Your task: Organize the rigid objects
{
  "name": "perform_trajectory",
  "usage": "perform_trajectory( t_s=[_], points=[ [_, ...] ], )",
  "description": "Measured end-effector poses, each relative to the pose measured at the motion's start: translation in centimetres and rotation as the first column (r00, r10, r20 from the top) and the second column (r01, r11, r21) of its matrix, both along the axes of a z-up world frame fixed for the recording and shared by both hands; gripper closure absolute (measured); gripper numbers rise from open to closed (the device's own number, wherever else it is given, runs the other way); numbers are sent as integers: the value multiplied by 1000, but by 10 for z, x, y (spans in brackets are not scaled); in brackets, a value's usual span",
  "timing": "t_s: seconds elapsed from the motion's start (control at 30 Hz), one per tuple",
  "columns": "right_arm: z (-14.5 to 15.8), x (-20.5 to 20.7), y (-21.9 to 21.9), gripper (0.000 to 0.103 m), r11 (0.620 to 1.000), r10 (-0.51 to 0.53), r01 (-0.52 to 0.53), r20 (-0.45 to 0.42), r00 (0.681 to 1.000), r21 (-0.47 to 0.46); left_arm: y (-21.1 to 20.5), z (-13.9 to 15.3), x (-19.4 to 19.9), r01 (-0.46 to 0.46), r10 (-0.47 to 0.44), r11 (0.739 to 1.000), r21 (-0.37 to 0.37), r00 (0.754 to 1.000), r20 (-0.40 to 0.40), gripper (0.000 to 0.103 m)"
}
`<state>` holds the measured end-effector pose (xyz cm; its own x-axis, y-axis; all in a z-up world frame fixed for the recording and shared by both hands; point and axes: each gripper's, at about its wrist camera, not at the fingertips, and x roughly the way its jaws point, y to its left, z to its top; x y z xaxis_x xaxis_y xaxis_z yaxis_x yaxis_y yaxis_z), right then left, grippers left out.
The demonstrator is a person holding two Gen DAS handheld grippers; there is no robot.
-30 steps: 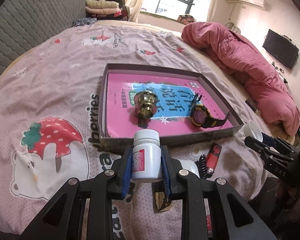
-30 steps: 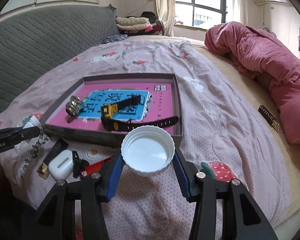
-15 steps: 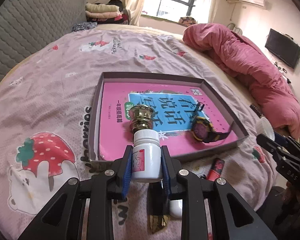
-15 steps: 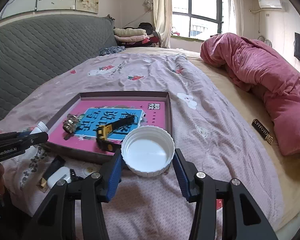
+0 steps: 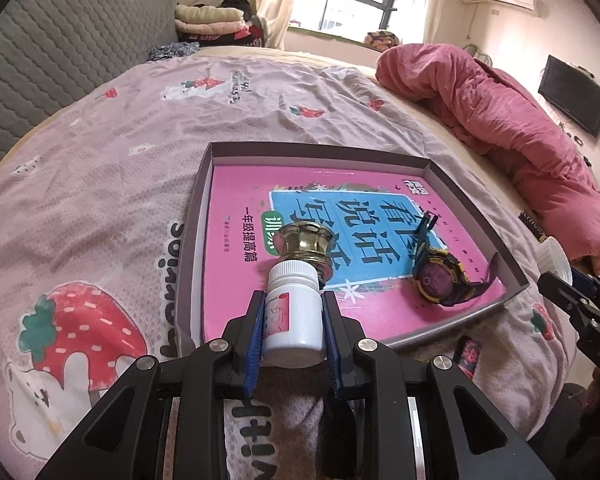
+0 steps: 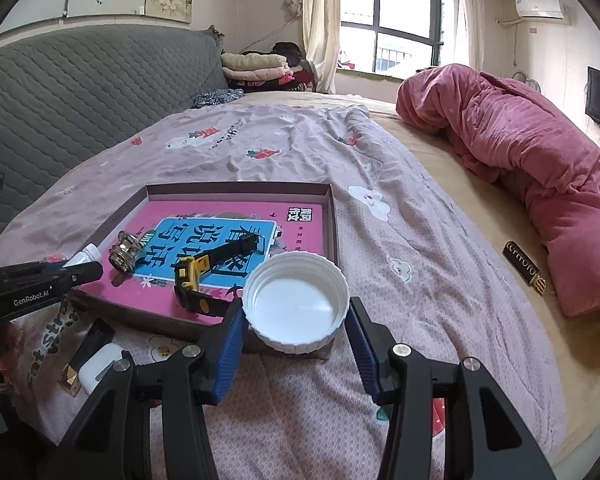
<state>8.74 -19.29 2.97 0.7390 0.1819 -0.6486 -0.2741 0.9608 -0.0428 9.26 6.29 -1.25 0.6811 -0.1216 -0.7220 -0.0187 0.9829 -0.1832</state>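
My left gripper is shut on a white pill bottle with a pink label, held above the near edge of a shallow grey box lined with a pink book. In the box lie a brass knob and a black-and-yellow watch. My right gripper is shut on a white ribbed cap, its open side towards the camera, held near the box's near right corner. The watch and knob show there too.
The box lies on a bed with a strawberry-print sheet. A white earbud case, a black stick and a red-and-black item lie in front of the box. A pink duvet lies on the right, with a small black bar beside it.
Both grippers have risen and moved forward. The pill bottle now hangs over the box's near edge, in front of the knob. Both grips are unchanged.
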Motion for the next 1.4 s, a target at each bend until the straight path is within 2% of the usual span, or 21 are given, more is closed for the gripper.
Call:
perform_trajectory(
  t_s=[0.2, 0.67, 0.8, 1.17, 1.4],
  points=[
    [-7, 9, 1, 53, 1000, -7, 7, -30, 1000, -24, 7, -9, 9, -16, 16, 1000, -21, 1000, -24, 76],
    [-26, 36, 18, 53, 999, -13, 8, -114, 993, -44, 4, -14, 12, 18, -18, 1000, -16, 1000, -16, 76],
    [-32, 43, 21, 53, 999, -15, 9, -137, 990, -42, 7, -14, 12, 20, -20, 999, -34, 1000, -16, 76],
    [-38, 58, 31, 53, 999, -23, 17, -166, 986, -38, 7, -15, 13, 28, -28, 999, -30, 1000, -14, 76],
    [-43, 64, 35, 53, 999, -15, 5, -192, 981, -53, 8, -16, 14, 24, -25, 998, -54, 1000, -14, 76]
  ],
)
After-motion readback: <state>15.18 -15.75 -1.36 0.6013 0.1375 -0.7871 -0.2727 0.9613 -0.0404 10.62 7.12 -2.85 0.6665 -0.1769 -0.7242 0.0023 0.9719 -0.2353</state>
